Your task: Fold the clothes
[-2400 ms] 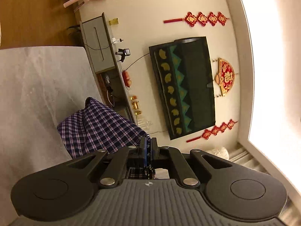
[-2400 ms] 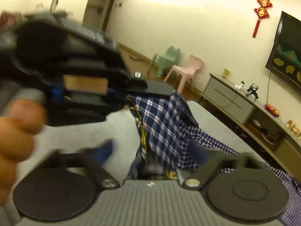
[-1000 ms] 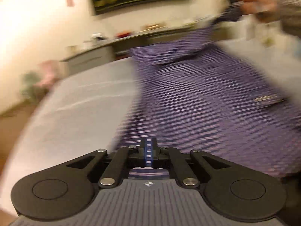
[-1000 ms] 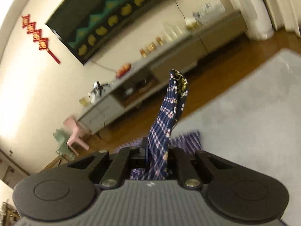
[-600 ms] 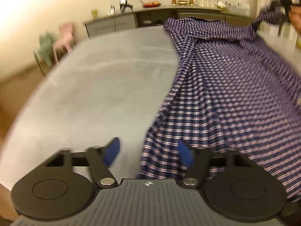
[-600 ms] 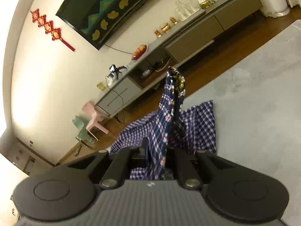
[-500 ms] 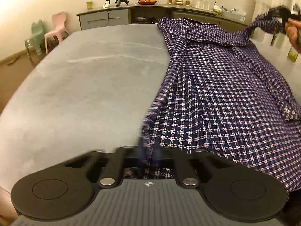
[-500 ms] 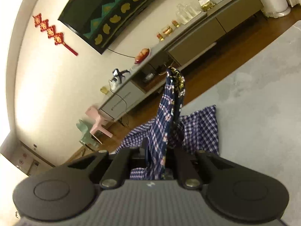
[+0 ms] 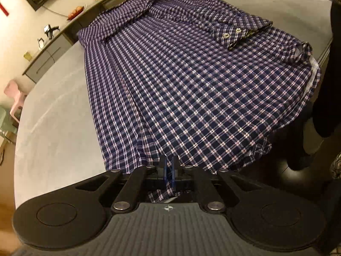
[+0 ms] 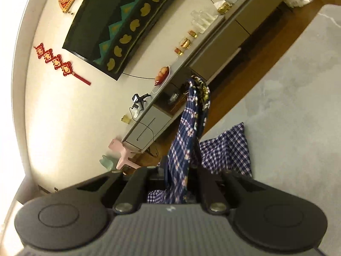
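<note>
A navy and white plaid shirt (image 9: 181, 81) lies spread over the grey table (image 9: 53, 128) in the left wrist view, its buttoned cuff (image 9: 238, 32) on top at the far right. My left gripper (image 9: 168, 171) is shut on the shirt's near hem. In the right wrist view my right gripper (image 10: 177, 177) is shut on a bunched strip of the same shirt (image 10: 187, 132), which stands up from the jaws. Another part of the shirt (image 10: 226, 149) lies on the grey table (image 10: 298, 117) beyond.
A low grey sideboard (image 10: 191, 68) with small items, a dark wall hanging (image 10: 127, 21) and red decorations (image 10: 57, 64) line the far wall. Pink and green child chairs (image 10: 119, 155) stand on the wood floor. A person's dark legs (image 9: 328, 85) are at the table's right edge.
My left gripper opened, then shut on the shirt's near hem, and the shirt now lies spread flat on the table. My right gripper keeps its hold on the bunched cloth.
</note>
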`<state>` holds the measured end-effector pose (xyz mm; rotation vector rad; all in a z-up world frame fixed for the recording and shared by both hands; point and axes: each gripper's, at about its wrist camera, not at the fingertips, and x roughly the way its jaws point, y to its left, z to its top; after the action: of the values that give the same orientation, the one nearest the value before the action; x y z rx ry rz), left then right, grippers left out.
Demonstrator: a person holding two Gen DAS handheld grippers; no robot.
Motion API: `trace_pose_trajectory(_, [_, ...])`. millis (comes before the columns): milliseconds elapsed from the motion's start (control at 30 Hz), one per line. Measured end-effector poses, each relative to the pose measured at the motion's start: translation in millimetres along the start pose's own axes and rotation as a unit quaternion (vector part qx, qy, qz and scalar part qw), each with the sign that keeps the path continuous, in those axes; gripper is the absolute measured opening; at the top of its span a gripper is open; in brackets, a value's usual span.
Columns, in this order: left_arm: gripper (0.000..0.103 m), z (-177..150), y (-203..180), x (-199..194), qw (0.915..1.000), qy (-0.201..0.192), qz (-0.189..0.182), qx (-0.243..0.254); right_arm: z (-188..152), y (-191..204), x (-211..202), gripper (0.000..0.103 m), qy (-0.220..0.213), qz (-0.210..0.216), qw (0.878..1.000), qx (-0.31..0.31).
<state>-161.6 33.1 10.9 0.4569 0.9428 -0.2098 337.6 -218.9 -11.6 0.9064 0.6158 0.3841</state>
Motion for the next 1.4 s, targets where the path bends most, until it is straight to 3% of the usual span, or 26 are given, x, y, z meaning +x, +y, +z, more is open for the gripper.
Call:
trace_pose_trajectory(133, [0.005, 10, 27, -35, 0.9951, -0.058, -0.052, -0.061, 1, 5, -2, 0.007, -0.004, -0.001, 1.000, -0.010])
trace_pose_trajectory(233, [0.006, 32, 78, -60, 0.9760, -0.125, -0.093, -0.152, -7, 26, 4, 0.007, -0.005, -0.017, 0.998, -0.052])
trace_pose_trajectory(333, [0.006, 58, 137, -56, 0.9498, -0.175, -0.110, -0.235, -27, 65, 13, 0.007, -0.002, -0.028, 0.991, -0.131])
trace_pose_trajectory(400, [0.006, 71, 176, -39, 0.9265, -0.198, -0.126, -0.294, -46, 98, 20, 0.007, -0.003, -0.025, 0.981, -0.190])
trace_pose_trajectory(500, [0.006, 87, 235, 17, 0.8785, -0.213, -0.166, -0.394, -86, 158, 33, 0.007, -0.008, -0.012, 0.959, -0.282])
trace_pose_trajectory(567, [0.006, 79, 260, 58, 0.8415, -0.211, -0.194, -0.458, -128, 197, 41, 0.007, 0.009, 0.016, 0.931, -0.364])
trace_pose_trajectory(600, [0.006, 71, 270, 79, 0.8214, -0.208, -0.208, -0.489, -161, 205, 44, 0.007, 0.049, 0.028, 0.907, -0.418])
trace_pose_trajectory(667, [0.006, 55, 286, 116, 0.7794, -0.200, -0.238, -0.544, -226, 219, 50, 0.006, 0.128, 0.051, 0.844, -0.519])
trace_pose_trajectory(700, [0.006, 47, 284, 127, 0.7659, -0.194, -0.255, -0.557, -258, 226, 52, 0.006, 0.167, 0.062, 0.805, -0.565])
trace_pose_trajectory(733, [0.006, 44, 281, 132, 0.7637, -0.193, -0.268, -0.555, -289, 228, 56, 0.006, 0.204, 0.062, 0.768, -0.604])
trace_pose_trajectory(767, [0.006, 45, 277, 136, 0.7686, -0.191, -0.279, -0.543, -313, 214, 61, 0.006, 0.233, 0.036, 0.745, -0.624])
trace_pose_trajectory(800, [0.006, 48, 273, 141, 0.7754, -0.184, -0.290, -0.530, -327, 201, 63, 0.006, 0.249, 0.018, 0.733, -0.633])
trace_pose_trajectory(867, [0.006, 56, 266, 155, 0.7832, -0.171, -0.313, -0.509, -344, 185, 65, 0.006, 0.263, -0.007, 0.717, -0.646])
trace_pose_trajectory(967, [0.006, 56, 257, 163, 0.7733, -0.165, -0.344, -0.507, -358, 169, 60, 0.006, 0.287, -0.028, 0.696, -0.658])
trace_pose_trajectory(1000, [0.015, 57, 253, 165, 0.7732, -0.162, -0.350, -0.504, -363, 168, 57, 0.006, 0.288, -0.034, 0.684, -0.669])
trace_pose_trajectory(1100, [0.036, 85, 251, 202, 0.7864, -0.138, -0.345, -0.493, -375, 164, 49, 0.008, 0.293, -0.043, 0.654, -0.696])
trace_pose_trajectory(1167, [0.037, 93, 250, 205, 0.7980, -0.135, -0.341, -0.478, -378, 164, 43, 0.015, 0.303, -0.038, 0.640, -0.705])
trace_pose_trajectory(1200, [0.037, 96, 251, 205, 0.8012, -0.137, -0.342, -0.472, -375, 167, 42, 0.023, 0.320, -0.027, 0.635, -0.703])
trace_pose_trajectory(1233, [0.037, 98, 251, 205, 0.8024, -0.137, -0.344, -0.468, -366, 171, 39, 0.047, 0.341, -0.008, 0.637, -0.692])
trace_pose_trajectory(1267, [0.037, 98, 250, 206, 0.8037, -0.136, -0.346, -0.465, -350, 178, 39, 0.057, 0.348, 0.010, 0.652, -0.674])
trace_pose_trajectory(1400, [0.034, 99, 244, 208, 0.8156, -0.133, -0.344, -0.446, -270, 203, 74, 0.058, 0.276, -0.003, 0.756, -0.594])
